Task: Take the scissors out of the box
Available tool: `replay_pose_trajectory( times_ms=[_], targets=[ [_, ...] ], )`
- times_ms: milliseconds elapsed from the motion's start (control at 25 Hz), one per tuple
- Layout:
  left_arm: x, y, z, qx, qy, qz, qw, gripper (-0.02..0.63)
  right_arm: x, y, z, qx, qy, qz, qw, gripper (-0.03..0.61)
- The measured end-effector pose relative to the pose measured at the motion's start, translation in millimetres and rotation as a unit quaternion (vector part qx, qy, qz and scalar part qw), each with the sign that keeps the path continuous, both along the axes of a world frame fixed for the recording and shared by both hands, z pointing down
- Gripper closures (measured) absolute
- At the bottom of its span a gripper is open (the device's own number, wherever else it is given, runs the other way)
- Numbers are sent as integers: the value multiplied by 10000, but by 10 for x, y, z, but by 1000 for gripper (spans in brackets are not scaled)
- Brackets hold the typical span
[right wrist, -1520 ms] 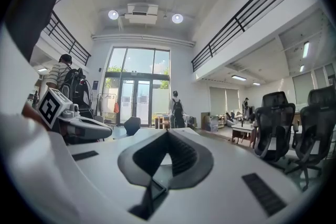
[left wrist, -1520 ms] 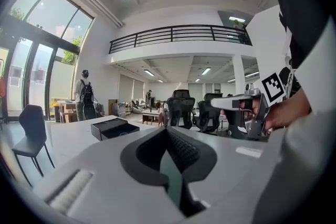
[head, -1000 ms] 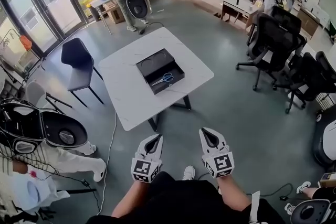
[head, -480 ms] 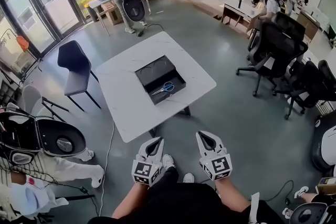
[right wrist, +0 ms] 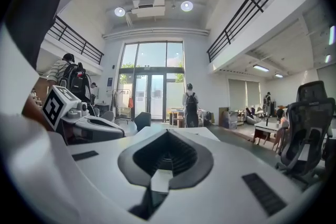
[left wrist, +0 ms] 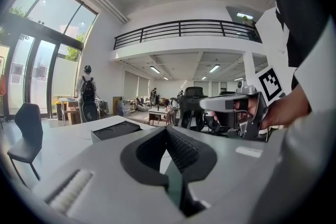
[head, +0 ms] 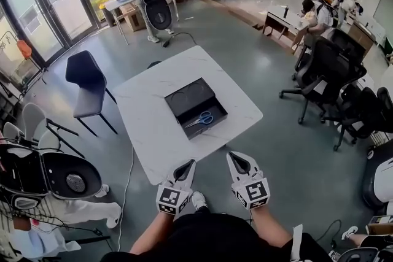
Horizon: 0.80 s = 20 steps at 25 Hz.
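While the empty, clenched left gripper (head: 185, 169) and right gripper (head: 236, 162) face the box (head: 186, 98), the scissors (head: 202, 119) lie ahead.
They lie crosswise in the box's near end, handles toward its right wall.

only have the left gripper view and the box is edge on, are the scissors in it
Observer: Yes. The head view shows the scissors lying flat in the half of the box nearer us.
Operator: which way are the handles
Observer: The blue handles lie toward the right of the head view, the blades toward the left.
Operator: right gripper open or shut
Observer: In its own view the right gripper has its jaws together with nothing between them.
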<state>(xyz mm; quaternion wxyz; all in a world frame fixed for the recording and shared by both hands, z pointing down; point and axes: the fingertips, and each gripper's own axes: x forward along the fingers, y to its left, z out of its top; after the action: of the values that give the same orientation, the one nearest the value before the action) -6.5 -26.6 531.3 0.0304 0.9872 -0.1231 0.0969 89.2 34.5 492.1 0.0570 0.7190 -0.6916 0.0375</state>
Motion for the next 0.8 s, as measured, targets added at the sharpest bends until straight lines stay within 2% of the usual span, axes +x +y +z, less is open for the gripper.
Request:
replay_pose_trajectory(
  times_ms=[360,680,800],
  targets=[
    [0,-411,8,17,55,180,9998,604,-31,-440,-20,-216,148,112,9996,572],
    [31,-477,32,-20,173,396,9991,604,-74,-636,-188,-66,428,116,9990,572],
    [35,-516,23,-67,156,304,9994,604,-68,-712,-164,-68,369,10,9993,572]
  ],
)
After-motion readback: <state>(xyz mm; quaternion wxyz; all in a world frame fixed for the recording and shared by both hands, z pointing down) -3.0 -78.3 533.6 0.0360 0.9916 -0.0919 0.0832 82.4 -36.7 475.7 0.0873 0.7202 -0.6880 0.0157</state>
